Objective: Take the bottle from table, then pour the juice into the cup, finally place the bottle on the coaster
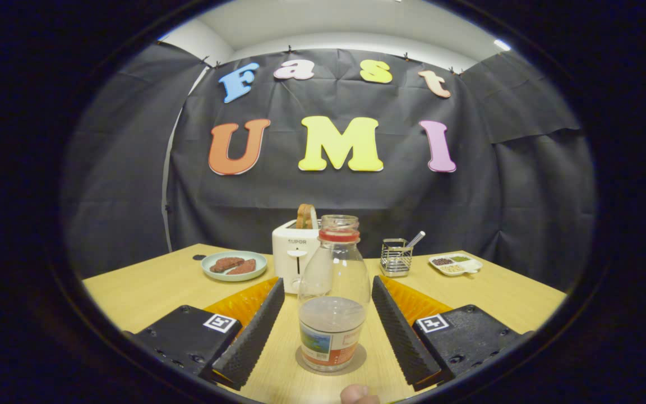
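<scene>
A clear glass bottle [333,292] with a red neck ring and no cap stands upright on a round brownish coaster [358,359] on the wooden table [149,292]. A little pale liquid fills its lower part, above the label. My gripper [327,286] is open, one finger on each side of the bottle. There is a clear gap between each finger and the glass, so neither pad touches it.
Beyond the bottle stands a white toaster [292,255] with a bread slice in its slot. To its left is a pale plate [234,265] of reddish-brown pieces. A wire basket [396,258] and a divided white dish [456,264] sit to the right. A person's fingertip [356,394] shows nearest me.
</scene>
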The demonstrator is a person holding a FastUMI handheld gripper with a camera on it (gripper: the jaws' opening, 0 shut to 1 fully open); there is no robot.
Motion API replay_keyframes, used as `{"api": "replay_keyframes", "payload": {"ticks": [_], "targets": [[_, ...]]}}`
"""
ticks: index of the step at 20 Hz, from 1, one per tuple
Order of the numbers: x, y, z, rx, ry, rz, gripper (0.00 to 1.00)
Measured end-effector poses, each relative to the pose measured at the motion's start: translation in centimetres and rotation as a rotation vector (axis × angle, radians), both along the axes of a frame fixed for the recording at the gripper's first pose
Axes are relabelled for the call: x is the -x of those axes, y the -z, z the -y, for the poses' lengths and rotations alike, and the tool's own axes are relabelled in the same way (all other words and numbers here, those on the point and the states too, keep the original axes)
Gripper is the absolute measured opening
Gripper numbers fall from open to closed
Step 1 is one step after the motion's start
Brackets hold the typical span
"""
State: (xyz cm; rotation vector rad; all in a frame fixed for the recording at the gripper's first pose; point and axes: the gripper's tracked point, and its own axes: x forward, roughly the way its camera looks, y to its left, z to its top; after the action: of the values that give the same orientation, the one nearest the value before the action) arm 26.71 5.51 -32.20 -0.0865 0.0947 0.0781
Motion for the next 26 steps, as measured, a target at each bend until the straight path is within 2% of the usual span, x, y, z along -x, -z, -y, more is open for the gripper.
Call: {"api": "replay_keyframes", "payload": {"ticks": [6,13,19,26], "targets": [[4.0,-4.6,0.3,0.011,-0.036,0.032,1.00],[11.0,-10.8,-0.1,-0.022,-0.059,0.059,1.00],[17.1,-16.6,0.7,0.004,-0.020,0.086,1.00],[20.8,-20.5,2.2,0.064,0.041,0.066,1.00]]}}
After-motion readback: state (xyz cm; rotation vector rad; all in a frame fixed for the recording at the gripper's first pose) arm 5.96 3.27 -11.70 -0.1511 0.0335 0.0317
